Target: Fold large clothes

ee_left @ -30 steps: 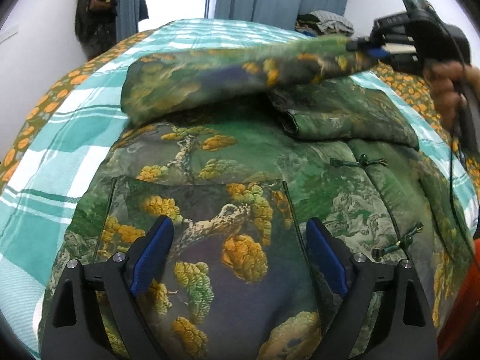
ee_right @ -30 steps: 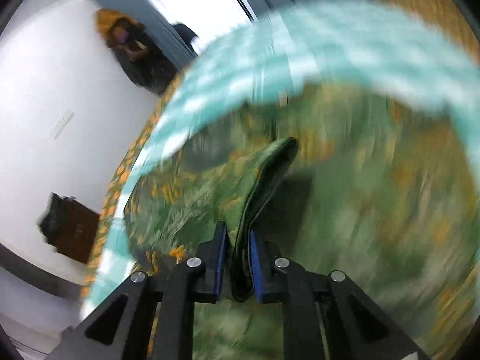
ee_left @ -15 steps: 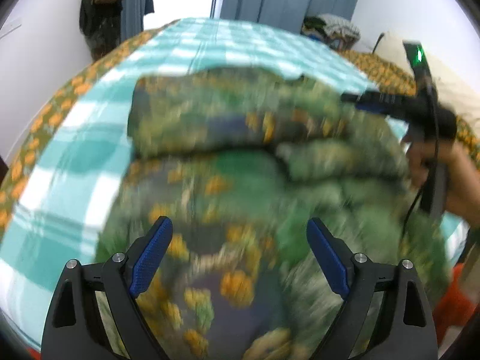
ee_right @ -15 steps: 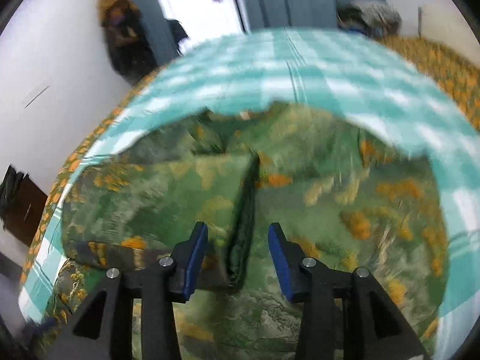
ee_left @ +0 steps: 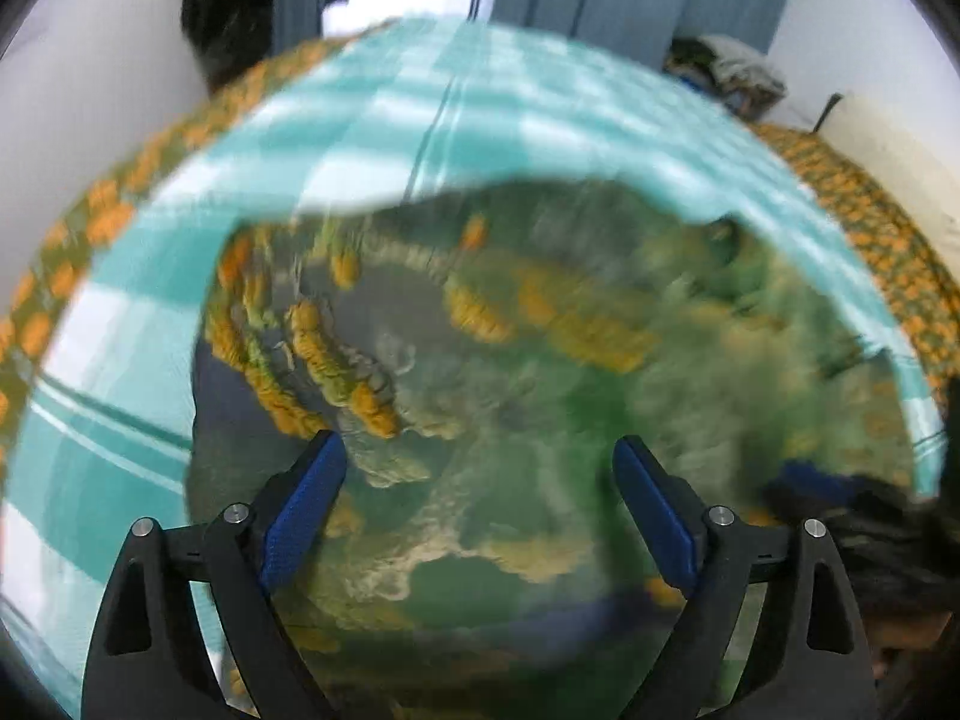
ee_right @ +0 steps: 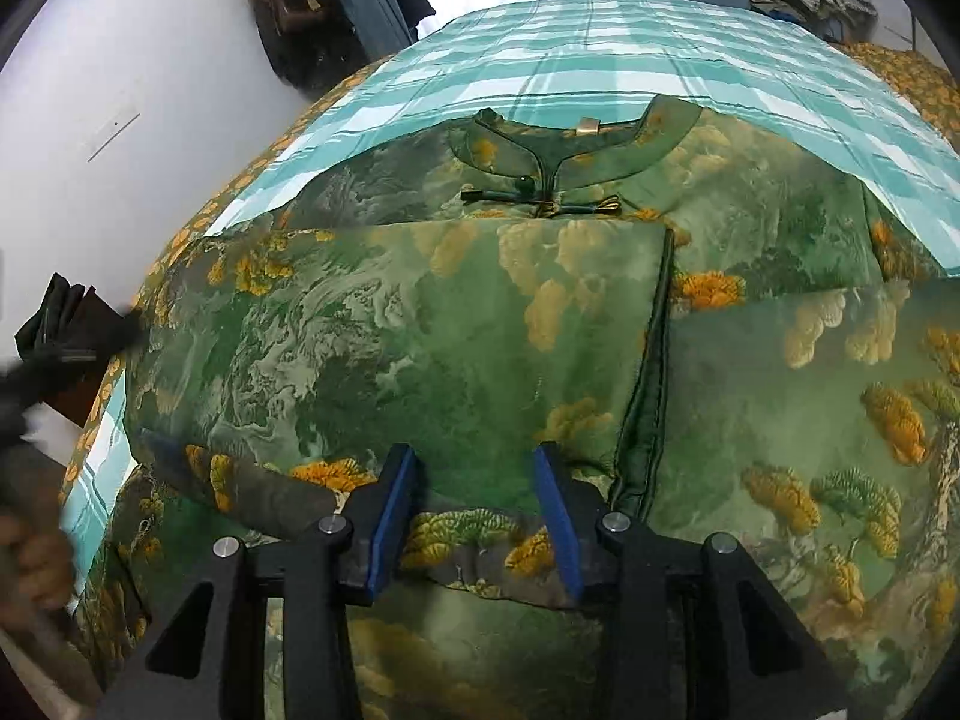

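A green silk jacket printed with golden pines (ee_right: 480, 324) lies on the teal plaid bedsheet (ee_right: 600, 42), one sleeve folded across its chest below the collar. Above that sleeve the right gripper (ee_right: 474, 516) has just let go, jaws apart. The left gripper (ee_left: 474, 510) hovers wide open over the jacket.

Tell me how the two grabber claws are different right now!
The left gripper has its jaws spread very wide, while the right gripper has them much closer together, having just been opening. The left gripper's picture is blurry, but the right gripper's is sharp. Both have blue pads on black arms, both are empty, and both point down at the green jacket with orange trees on the teal checked blanket.
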Available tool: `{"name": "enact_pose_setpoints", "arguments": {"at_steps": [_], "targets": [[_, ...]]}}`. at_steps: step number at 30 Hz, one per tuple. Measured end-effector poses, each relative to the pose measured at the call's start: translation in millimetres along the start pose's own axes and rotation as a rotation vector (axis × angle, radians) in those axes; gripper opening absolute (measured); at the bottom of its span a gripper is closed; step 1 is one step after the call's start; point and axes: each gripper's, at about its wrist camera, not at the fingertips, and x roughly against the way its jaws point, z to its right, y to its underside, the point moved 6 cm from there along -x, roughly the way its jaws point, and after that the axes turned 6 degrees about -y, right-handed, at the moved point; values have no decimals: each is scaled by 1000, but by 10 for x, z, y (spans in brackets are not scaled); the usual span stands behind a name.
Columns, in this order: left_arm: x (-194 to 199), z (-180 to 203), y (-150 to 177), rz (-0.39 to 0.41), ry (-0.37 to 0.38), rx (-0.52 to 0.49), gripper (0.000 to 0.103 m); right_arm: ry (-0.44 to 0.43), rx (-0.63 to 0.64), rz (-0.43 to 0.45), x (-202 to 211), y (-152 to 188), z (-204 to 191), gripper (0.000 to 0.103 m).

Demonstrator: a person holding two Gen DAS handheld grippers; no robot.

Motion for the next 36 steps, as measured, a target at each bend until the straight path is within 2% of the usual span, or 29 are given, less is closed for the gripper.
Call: {"name": "enact_pose_setpoints", "arguments": {"at_steps": [2,5,8,11,15,18,22,26,28,33,36], "targets": [[-162,-4,151,-2,-1,-40,91,3,12,-1,8,20,0,41],[-187,21,200,19,-14,-58,92,18,33,-1,3,47,-4,41],[-150,40,180,10,-22,-67,92,27,37,5,-1,66,-17,41],[28,124,89,-2,-65,-88,92,25,35,8,-3,51,-16,41],[351,264,-151,66,12,-56,92,15,30,14,-3,54,-4,41],[403,389,-375,105,40,-44,94,26,38,15,1,58,-18,41],[112,435,-545,117,-9,-45,94,38,49,11,4,56,-41,41],[-375,248,-457,22,-17,37,94,54,64,14,2,60,-58,41],[-561,200,-375,-4,-6,28,96,65,79,20,-4,68,-69,41],[-576,265,-329,16,-32,-19,99,90,106,27,-24,80,-84,41],[-453,268,-338,23,-32,-23,99,101,115,30,-20,76,-88,41]]}}
